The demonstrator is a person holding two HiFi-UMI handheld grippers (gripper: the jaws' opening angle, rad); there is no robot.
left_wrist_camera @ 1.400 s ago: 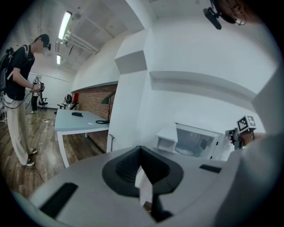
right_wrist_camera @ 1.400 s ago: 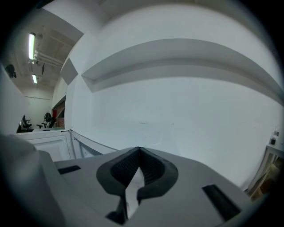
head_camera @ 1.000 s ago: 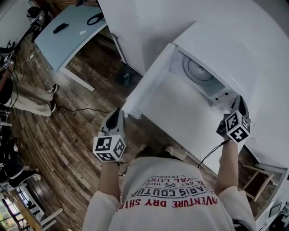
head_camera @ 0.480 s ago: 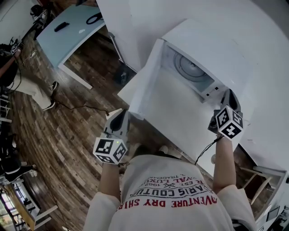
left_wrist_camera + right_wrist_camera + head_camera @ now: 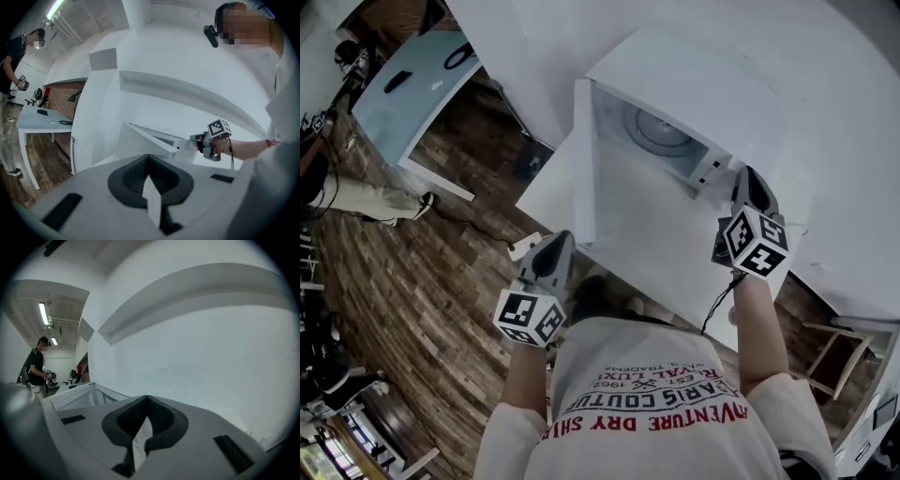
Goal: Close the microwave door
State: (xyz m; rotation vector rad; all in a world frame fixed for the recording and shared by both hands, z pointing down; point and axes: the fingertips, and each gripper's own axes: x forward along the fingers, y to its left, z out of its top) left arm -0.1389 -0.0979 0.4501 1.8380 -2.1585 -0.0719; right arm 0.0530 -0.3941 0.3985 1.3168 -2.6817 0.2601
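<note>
In the head view a white microwave [image 5: 684,70] stands on a white table [image 5: 675,248] against a white wall. Its door [image 5: 585,169] stands partly open, seen almost edge-on, and the turntable [image 5: 652,131] shows inside. My left gripper [image 5: 555,246] is shut and sits close to the door's free edge, on its outer side; I cannot tell whether it touches. My right gripper [image 5: 744,178] is shut, by the microwave's front right corner. The left gripper view looks over its shut jaws [image 5: 149,157] at the door [image 5: 150,138] and the right gripper [image 5: 206,140]. The right gripper view shows shut jaws [image 5: 146,399] facing the wall.
A light blue table [image 5: 412,94] with dark items stands at the upper left on the wooden floor [image 5: 441,281]. Another person [image 5: 356,197] stands at the left edge. A wooden chair [image 5: 830,356] is at the lower right. A cable [image 5: 717,305] hangs under my right gripper.
The door has swung from wide open toward the microwave and now shows edge-on. My left gripper followed it rightward. My right gripper stayed near the microwave's front right corner.
</note>
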